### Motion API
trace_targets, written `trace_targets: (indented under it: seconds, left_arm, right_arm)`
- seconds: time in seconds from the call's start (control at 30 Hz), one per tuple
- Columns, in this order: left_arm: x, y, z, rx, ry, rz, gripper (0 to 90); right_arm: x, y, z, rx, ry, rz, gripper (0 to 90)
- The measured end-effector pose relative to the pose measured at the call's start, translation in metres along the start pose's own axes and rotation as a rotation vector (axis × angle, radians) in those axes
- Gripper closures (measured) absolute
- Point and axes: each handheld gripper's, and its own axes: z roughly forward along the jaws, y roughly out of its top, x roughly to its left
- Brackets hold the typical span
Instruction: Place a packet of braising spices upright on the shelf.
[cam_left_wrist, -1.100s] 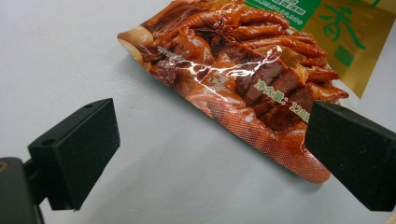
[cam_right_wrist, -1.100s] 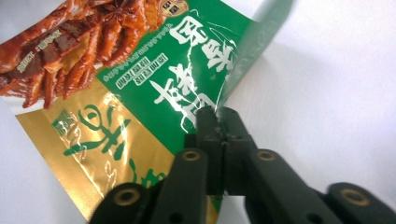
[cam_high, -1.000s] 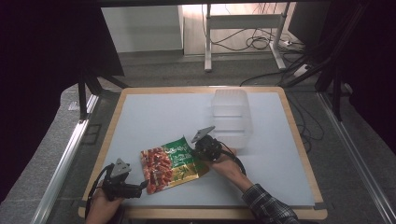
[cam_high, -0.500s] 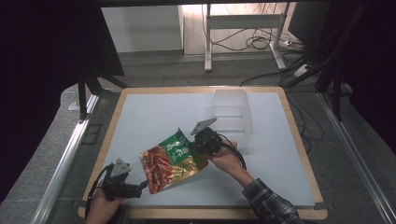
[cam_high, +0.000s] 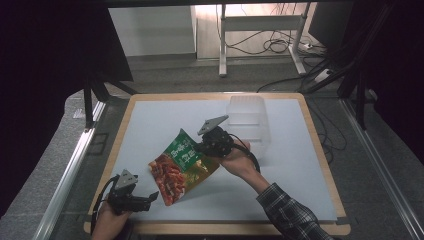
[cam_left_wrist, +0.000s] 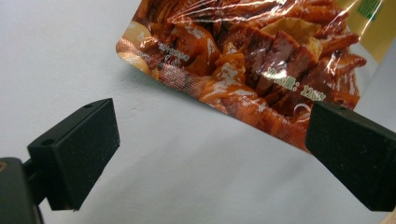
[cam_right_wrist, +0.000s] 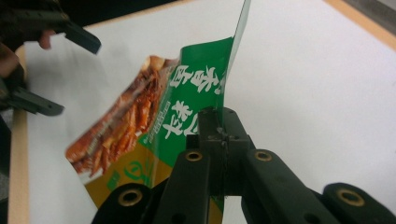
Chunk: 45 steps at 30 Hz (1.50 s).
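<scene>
A snack bag (cam_high: 181, 164), green on top with red-brown food printed below, hangs tilted over the white table. My right gripper (cam_high: 204, 147) is shut on its upper green edge, and in the right gripper view the bag (cam_right_wrist: 154, 121) is pinched between the closed jaws of the right gripper (cam_right_wrist: 219, 126). The bag's lower corner rests near the table's front. My left gripper (cam_high: 150, 196) sits open at the front left, just short of that corner. In the left gripper view the bag's red-brown end (cam_left_wrist: 252, 56) lies beyond the wide-apart jaws, untouched.
A clear plastic container (cam_high: 247, 120) stands at the back middle of the white mat (cam_high: 300, 165), behind the right hand. The table has a wooden rim (cam_high: 320, 150). Cables and desk legs lie on the floor beyond.
My right gripper has lifted the bag's green end up and back, so the bag went from lying flat to hanging tilted. The left gripper has stayed in place.
</scene>
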Motion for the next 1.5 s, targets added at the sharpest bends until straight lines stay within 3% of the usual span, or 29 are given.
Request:
trace_targets:
  seconds: [0.1, 0.63, 0.77, 0.93, 1.07, 1.27, 1.5]
  left_arm:
    - [0.001, 0.0, -0.001, -0.005, -0.001, -0.013, 2.8]
    - [0.002, -0.001, -0.004, -0.037, 0.026, -0.039, 0.5]
    - [0.002, -0.002, -0.006, -0.047, 0.032, -0.043, 0.0]
    - [0.002, -0.002, -0.007, -0.089, 0.017, -0.082, 0.0]
    - [0.004, -0.002, -0.008, -0.094, 0.013, -0.099, 0.0]
    - [0.002, -0.002, -0.006, -0.078, 0.015, -0.074, 0.0]
    - [0.003, -0.002, -0.006, -0.074, 0.006, -0.075, 0.0]
  right_arm:
    - [0.001, 0.012, -0.005, -0.008, 0.007, -0.015, 89.4]
    - [0.005, 0.039, -0.015, -0.031, 0.061, -0.017, 89.5]
    - [0.005, 0.046, -0.018, -0.037, 0.054, -0.03, 89.5]
    - [0.004, 0.056, -0.024, -0.044, 0.038, -0.047, 89.5]
    - [0.001, 0.062, -0.028, -0.048, 0.019, -0.058, 89.5]
    - [-0.007, 0.068, -0.033, -0.043, -0.004, -0.066, 89.5]
    - [-0.021, 0.077, -0.04, -0.058, -0.026, -0.046, 89.5]
